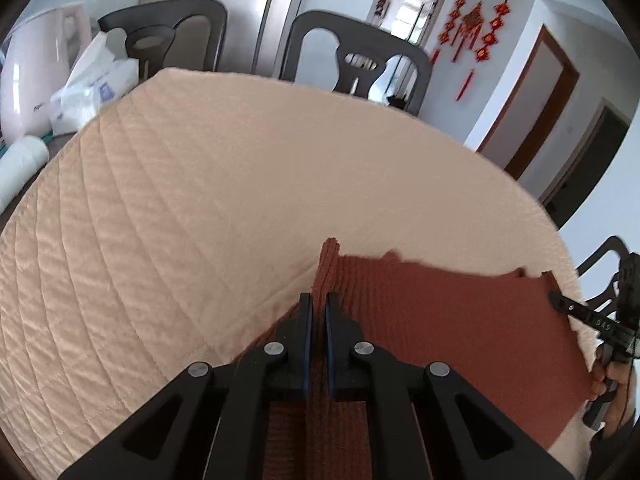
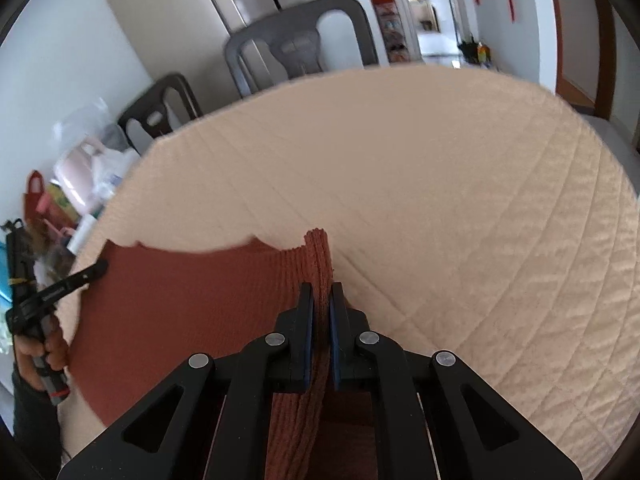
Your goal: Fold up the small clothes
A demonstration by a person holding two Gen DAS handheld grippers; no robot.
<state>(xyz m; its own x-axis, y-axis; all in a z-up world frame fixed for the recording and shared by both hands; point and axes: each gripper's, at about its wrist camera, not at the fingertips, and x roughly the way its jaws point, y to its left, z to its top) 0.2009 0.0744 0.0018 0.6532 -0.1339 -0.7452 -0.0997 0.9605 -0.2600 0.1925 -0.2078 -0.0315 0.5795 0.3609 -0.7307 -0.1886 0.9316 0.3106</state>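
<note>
A rust-red ribbed knit garment (image 1: 460,320) is stretched taut between my two grippers, lifted above the peach quilted table cover (image 1: 200,200). My left gripper (image 1: 319,300) is shut on the garment's left corner, and the cloth bunches up between its pads. My right gripper (image 2: 320,292) is shut on the garment's right corner (image 2: 318,256). The garment also shows in the right wrist view (image 2: 180,304). Each gripper appears in the other's view: the right one at the far right edge (image 1: 556,298), the left one at the far left (image 2: 102,268).
The quilted cover (image 2: 440,180) spreads over a round table. Dark chairs (image 1: 356,60) stand behind it. A pink kettle (image 1: 36,80), a tissue pack (image 1: 96,88) and a white roll (image 1: 20,164) sit at the table's left side.
</note>
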